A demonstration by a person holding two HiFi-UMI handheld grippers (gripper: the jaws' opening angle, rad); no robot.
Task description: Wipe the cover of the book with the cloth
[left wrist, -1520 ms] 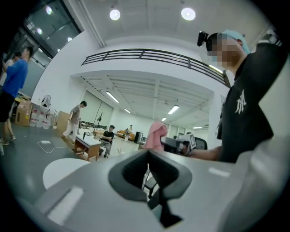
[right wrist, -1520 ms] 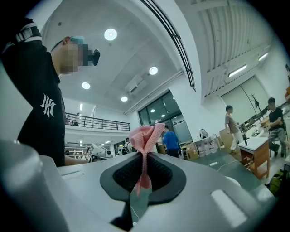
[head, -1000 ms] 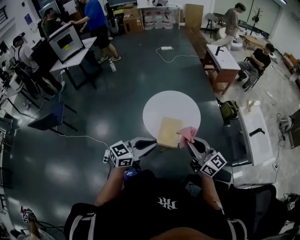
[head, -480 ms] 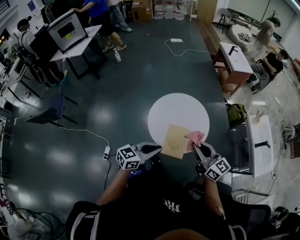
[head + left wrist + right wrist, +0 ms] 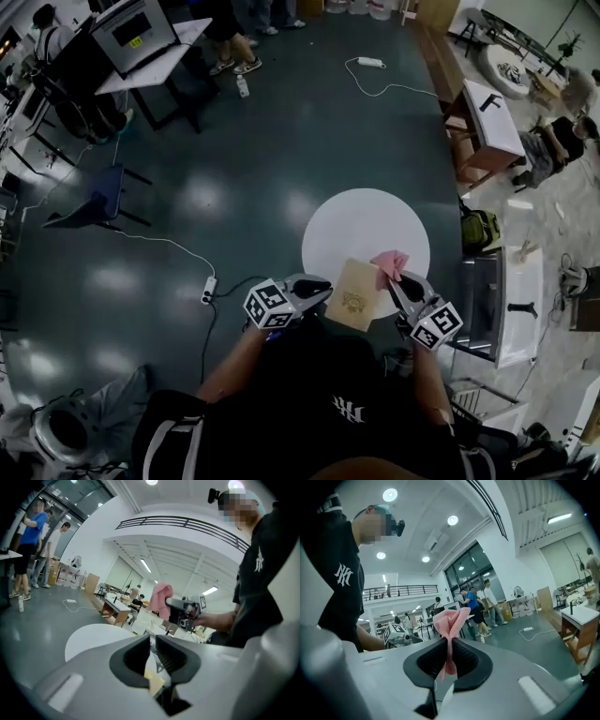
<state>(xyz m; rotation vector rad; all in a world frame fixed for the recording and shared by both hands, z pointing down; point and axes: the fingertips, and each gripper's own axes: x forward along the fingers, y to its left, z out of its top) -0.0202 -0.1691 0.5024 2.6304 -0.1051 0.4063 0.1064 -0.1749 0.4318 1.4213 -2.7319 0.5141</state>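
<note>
At the near edge of the round white desk, the tan book juts past the rim toward me. My left gripper has its jaws drawn almost together on the book's left edge. My right gripper, just beside the book's right side, has its jaws clamped on the pink cloth, which bunches up above them.

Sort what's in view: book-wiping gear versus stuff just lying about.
Job: book; pink cloth clamped in right gripper; left gripper gripping the book's edge; round white table.
Lying about: floor power strip; green bag; blue chair.
</note>
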